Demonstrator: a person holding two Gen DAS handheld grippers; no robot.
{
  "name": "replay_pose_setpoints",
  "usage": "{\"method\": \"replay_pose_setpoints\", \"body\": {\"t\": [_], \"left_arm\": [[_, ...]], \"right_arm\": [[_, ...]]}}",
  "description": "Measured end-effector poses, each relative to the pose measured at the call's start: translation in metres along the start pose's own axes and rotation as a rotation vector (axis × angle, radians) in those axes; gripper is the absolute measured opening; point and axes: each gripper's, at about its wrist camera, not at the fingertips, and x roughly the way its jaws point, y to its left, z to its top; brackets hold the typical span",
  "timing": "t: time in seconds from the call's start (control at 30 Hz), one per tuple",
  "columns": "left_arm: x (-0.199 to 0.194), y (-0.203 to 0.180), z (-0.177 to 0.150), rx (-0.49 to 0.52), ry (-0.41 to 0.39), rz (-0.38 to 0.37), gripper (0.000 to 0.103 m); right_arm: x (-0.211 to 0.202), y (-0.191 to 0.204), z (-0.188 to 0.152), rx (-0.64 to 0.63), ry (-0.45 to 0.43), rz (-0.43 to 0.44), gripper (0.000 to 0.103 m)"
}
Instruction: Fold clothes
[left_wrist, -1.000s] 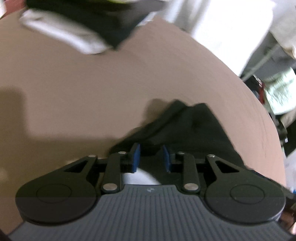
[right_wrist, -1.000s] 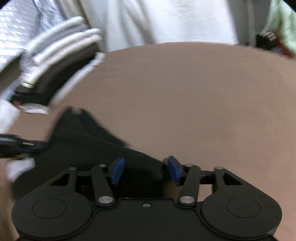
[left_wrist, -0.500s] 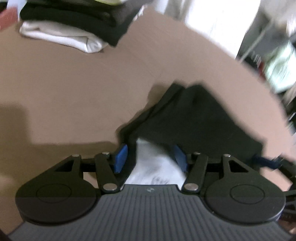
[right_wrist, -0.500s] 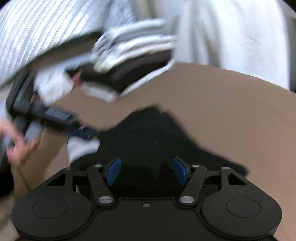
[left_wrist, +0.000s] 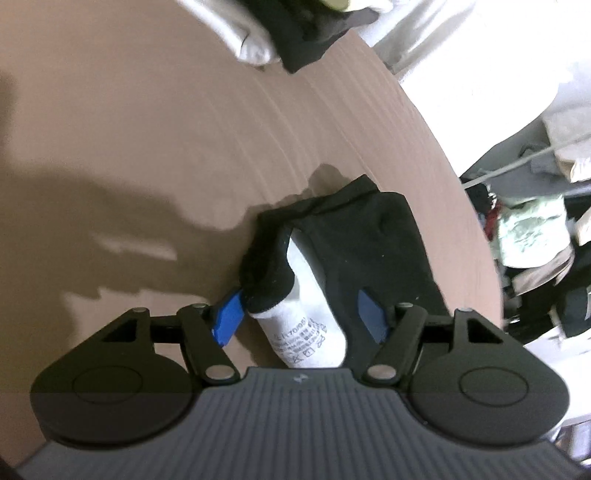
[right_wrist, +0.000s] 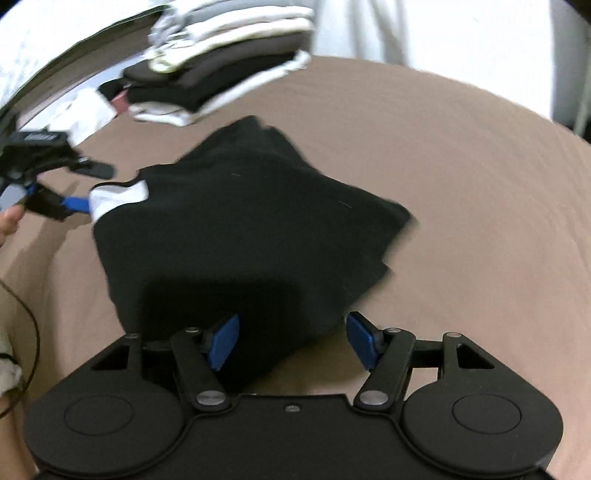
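Observation:
A folded black garment (right_wrist: 251, 221) lies on the brown table (right_wrist: 461, 166). Its white inner panel with a printed label (left_wrist: 310, 332) shows at one corner. My left gripper (left_wrist: 301, 321) straddles that corner with its jaws opening. The label lies between the blue pads, and neither pad presses on it. In the right wrist view the left gripper (right_wrist: 83, 186) sits at the garment's left corner. My right gripper (right_wrist: 292, 341) is open over the garment's near edge, with black cloth between its pads but not pinched.
A stack of folded white, grey and black clothes (right_wrist: 221, 81) stands at the table's far side, also the stack (left_wrist: 295, 33) in the left wrist view. Loose clothing (left_wrist: 532, 229) is piled beyond the table's right edge. A person's hand (right_wrist: 9, 221) and a thin cable (right_wrist: 33, 332) are at the left.
The left gripper's jaws spread from nearly shut on the black cloth to wide, and the white label came into view. Both grippers shifted sideways, and the garment now lies flat.

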Motion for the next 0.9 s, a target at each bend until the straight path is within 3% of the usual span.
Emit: {"method": "replay_pose_setpoints", "body": {"t": [0.1, 0.17, 0.23, 0.3, 0.4, 0.5, 0.57, 0.7, 0.8, 0.9], "left_arm": [[-0.002, -0.009, -0.008, 0.010, -0.006, 0.025, 0.067], [-0.006, -0.019, -0.011, 0.021, -0.047, 0.066, 0.067], [-0.012, -0.042, -0.016, 0.118, -0.117, 0.123, 0.068], [-0.016, -0.065, -0.020, 0.224, -0.174, 0.128, 0.068], [-0.021, -0.076, -0.022, 0.211, -0.194, 0.068, 0.071], [-0.011, -0.067, -0.024, 0.093, -0.072, -0.036, 0.074], [0.002, -0.059, -0.029, 0.019, 0.038, -0.093, 0.075], [0.033, -0.057, -0.047, 0.081, 0.208, -0.022, 0.075], [0.042, -0.048, -0.060, 0.061, 0.211, 0.010, 0.077], [0.049, -0.034, -0.059, -0.014, 0.168, -0.038, 0.080]], "right_arm": [[-0.012, -0.016, -0.008, 0.033, -0.035, -0.048, 0.070], [-0.015, -0.024, -0.006, 0.064, -0.063, -0.036, 0.070], [-0.013, -0.025, 0.005, 0.042, -0.087, -0.020, 0.070], [-0.008, -0.015, 0.031, -0.040, -0.107, 0.006, 0.070], [0.001, 0.001, 0.081, -0.196, -0.106, 0.085, 0.071], [0.023, 0.011, 0.125, -0.326, -0.047, 0.143, 0.084], [0.044, 0.012, 0.141, -0.342, 0.018, 0.163, 0.084], [0.084, 0.005, 0.155, -0.310, 0.155, 0.251, 0.084], [0.108, -0.005, 0.156, -0.261, 0.230, 0.324, 0.084], [0.132, -0.015, 0.157, -0.221, 0.291, 0.388, 0.088]]}}
